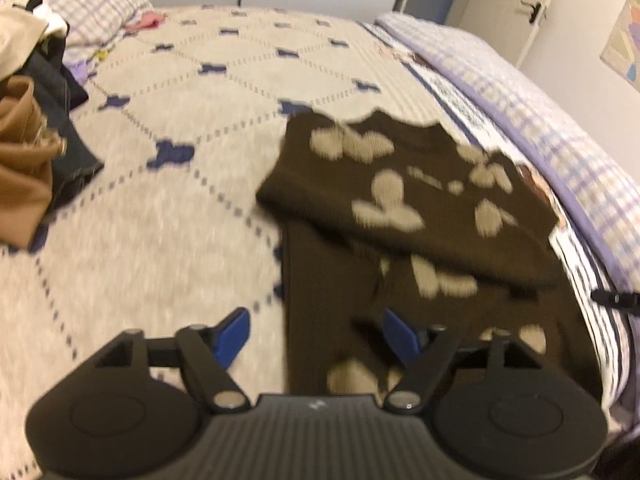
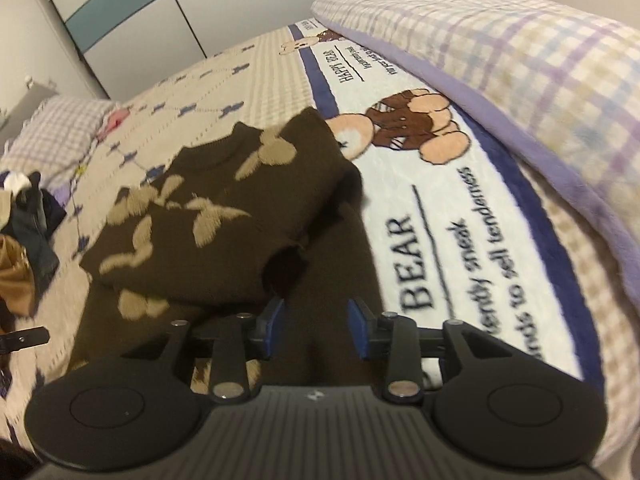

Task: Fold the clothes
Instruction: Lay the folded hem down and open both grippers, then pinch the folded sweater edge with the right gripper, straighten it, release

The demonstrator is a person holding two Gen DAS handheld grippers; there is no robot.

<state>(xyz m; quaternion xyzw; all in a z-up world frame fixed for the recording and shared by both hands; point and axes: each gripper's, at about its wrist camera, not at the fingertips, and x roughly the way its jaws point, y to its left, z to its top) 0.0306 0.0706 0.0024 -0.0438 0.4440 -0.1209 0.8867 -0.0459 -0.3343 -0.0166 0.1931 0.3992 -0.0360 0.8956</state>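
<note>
A bedroom: a cream quilted bedspread point(image 1: 168, 128) with blue motifs covers the bed, a checked pillow point(image 2: 520, 52) at 1 o'clock in the right view. The dark brown knitted sweater point(image 1: 400, 200) with beige flower patches lies at 1 o'clock in the left view, its upper half doubled over the lower, likely mid-fold. Left gripper point(image 1: 316, 334) hangs wide open with nothing in it, straddling the sweater's left edge. Right gripper point(image 2: 316, 326) is also parted and empty above the plain lower cloth. A pile of clothes point(image 1: 36, 120) waits at 9 o'clock.
</note>
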